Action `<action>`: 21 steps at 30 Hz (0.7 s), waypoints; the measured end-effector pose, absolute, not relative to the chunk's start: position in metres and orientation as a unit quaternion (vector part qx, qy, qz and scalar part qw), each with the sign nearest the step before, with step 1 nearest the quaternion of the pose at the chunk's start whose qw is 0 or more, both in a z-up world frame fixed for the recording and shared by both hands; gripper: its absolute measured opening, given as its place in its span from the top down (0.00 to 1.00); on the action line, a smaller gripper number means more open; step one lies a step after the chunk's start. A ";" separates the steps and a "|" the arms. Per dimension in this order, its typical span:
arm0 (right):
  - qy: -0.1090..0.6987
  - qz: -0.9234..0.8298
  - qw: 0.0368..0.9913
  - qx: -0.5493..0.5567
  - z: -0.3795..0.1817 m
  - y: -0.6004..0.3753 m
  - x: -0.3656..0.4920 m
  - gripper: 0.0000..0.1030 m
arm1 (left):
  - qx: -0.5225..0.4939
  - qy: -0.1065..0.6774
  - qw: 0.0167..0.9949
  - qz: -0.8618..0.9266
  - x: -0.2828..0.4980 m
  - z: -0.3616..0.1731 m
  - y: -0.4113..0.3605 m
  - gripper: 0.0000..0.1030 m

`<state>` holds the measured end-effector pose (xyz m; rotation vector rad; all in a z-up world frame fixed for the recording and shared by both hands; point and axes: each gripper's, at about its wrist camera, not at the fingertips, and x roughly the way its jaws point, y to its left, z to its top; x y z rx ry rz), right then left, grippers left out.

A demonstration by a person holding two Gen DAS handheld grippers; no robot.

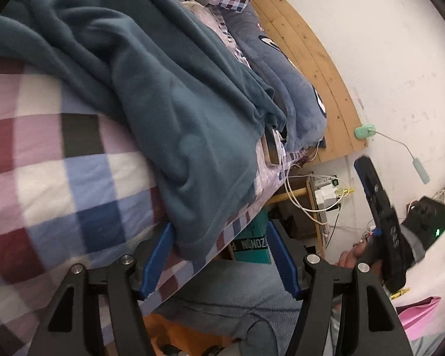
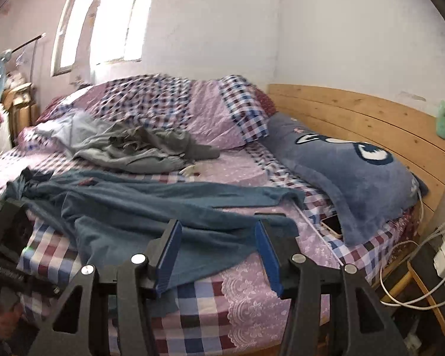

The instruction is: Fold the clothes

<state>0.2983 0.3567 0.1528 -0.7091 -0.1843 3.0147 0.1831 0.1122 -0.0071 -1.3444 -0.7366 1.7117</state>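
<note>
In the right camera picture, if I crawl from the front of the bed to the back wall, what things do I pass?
Right gripper → teal garment → crumpled grey clothes → checked quilt heap → window.

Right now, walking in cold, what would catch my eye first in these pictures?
Probably the teal garment, spread rumpled across the checked bedsheet right in front of both open claws, the right claw and the left claw. Next, the big blue cartoon-eyed pillow against the wooden headboard, with a crumpled grey garment lying further back on the bed.
</note>
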 end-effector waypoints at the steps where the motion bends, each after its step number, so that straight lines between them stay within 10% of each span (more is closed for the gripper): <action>1: -0.068 0.970 0.009 -0.231 0.151 0.354 0.299 0.47 | -0.532 -0.300 0.412 0.677 0.182 -0.007 0.113 0.34; 4: -0.104 0.966 -0.019 -0.237 0.144 0.342 0.303 0.47 | -0.527 -0.320 0.415 0.669 0.177 -0.007 0.114 0.35; 9: -0.205 0.945 -0.074 -0.242 0.127 0.299 0.313 0.47 | -0.534 -0.339 0.398 0.664 0.170 -0.009 0.110 0.85; 21: -0.366 0.887 -0.135 -0.246 0.079 0.233 0.328 0.47 | -0.478 -0.386 0.461 0.641 0.167 0.027 0.097 0.94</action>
